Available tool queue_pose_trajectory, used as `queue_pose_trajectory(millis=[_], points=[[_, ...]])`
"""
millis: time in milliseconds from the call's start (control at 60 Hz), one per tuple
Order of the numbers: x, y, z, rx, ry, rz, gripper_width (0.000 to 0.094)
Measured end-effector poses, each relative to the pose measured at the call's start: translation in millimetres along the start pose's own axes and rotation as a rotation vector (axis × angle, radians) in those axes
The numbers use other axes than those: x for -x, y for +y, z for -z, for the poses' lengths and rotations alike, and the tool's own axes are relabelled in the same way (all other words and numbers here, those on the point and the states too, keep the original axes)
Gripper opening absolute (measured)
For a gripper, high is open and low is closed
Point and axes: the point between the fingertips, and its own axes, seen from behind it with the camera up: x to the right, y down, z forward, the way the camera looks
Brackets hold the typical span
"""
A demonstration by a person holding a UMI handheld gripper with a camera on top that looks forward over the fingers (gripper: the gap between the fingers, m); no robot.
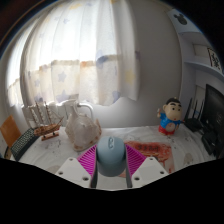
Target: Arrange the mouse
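A pale blue-grey mouse (110, 156) sits between my two fingers, its rounded back facing the camera. Both magenta pads (88, 160) press against its sides, so my gripper (111, 162) is shut on it. The mouse is held above a light marbled tabletop (60, 152), and I cannot see its underside or whether it touches the table.
A clear glass jug (80, 127) stands just beyond the left finger. A wooden ship model (44, 122) is further left. A cartoon figurine (171, 117) stands to the right, with a dark monitor (214, 118) beyond it. A reddish mat (153, 151) lies right of the fingers. White curtains hang behind.
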Motion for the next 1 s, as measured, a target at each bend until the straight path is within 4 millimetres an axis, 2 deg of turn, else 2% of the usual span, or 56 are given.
queue_pose_trajectory(millis=[50, 100, 167, 250, 350, 433, 517, 567, 600, 650, 667, 717, 767, 833, 917, 1000], points=[[-39, -5, -15, 0.002, 0.036, 0.011, 0.0395], [-69, 0, -34, 0.012, 0.046, -0.010, 0.0395], [-105, 19, -62, 0.039, 0.047, -0.035, 0.0399], [-144, 49, -93, 0.079, 0.097, 0.021, 0.0401], [-159, 79, -115, 0.132, 0.083, -0.004, 0.0410], [-172, 96, -125, 0.157, 0.108, 0.047, 0.0443], [-175, 112, -132, 0.187, 0.100, 0.052, 0.0495], [-175, 113, -133, 0.186, 0.088, 0.034, 0.0548], [-178, 114, -132, 0.197, 0.095, 0.034, 0.0648], [-184, 112, -127, 0.212, 0.112, 0.025, 0.0834], [-185, 110, -124, 0.215, 0.113, 0.019, 0.0868], [-182, 101, -113, 0.221, 0.104, 0.000, 0.0842], [-175, 87, -94, 0.223, 0.085, -0.019, 0.0851], [-170, 68, -59, 0.231, 0.084, -0.022, 0.0849], [-158, 45, -2, 0.251, 0.078, -0.008, 0.0844], [-152, 33, 59, 0.272, 0.090, -0.017, 0.0853]])
